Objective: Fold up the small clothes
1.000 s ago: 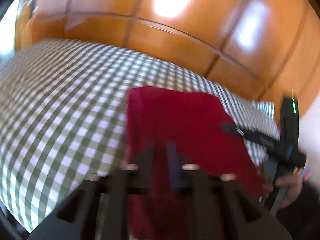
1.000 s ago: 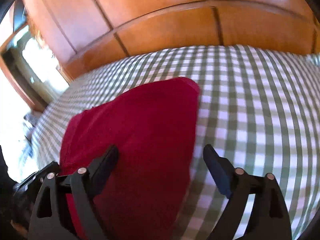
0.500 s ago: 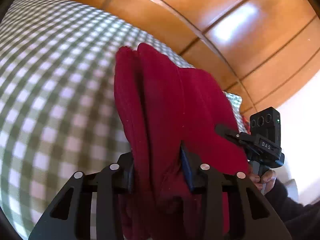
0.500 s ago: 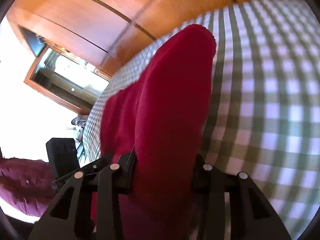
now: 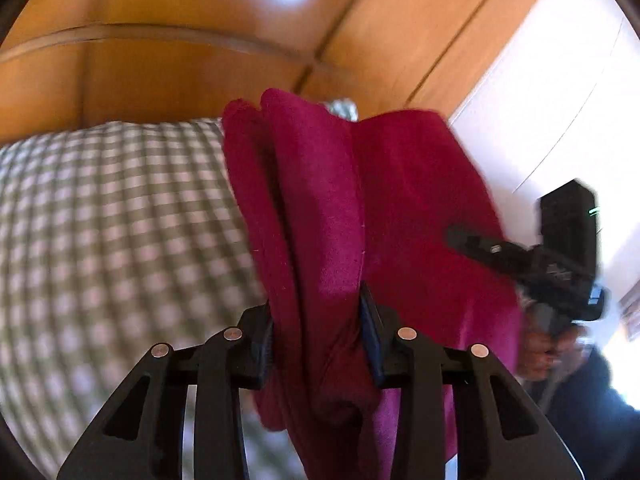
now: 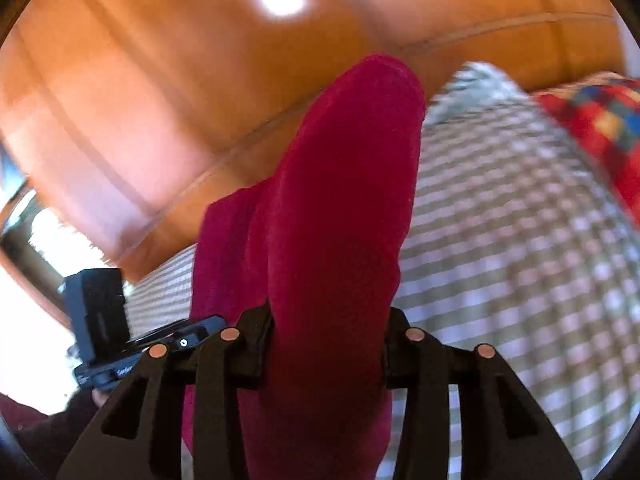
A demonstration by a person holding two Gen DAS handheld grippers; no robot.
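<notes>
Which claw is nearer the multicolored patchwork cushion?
Right. The right claw, shut on the red garment, has the patchwork cushion on its far right side. The left claw, also gripping the garment, sits further left.
</notes>
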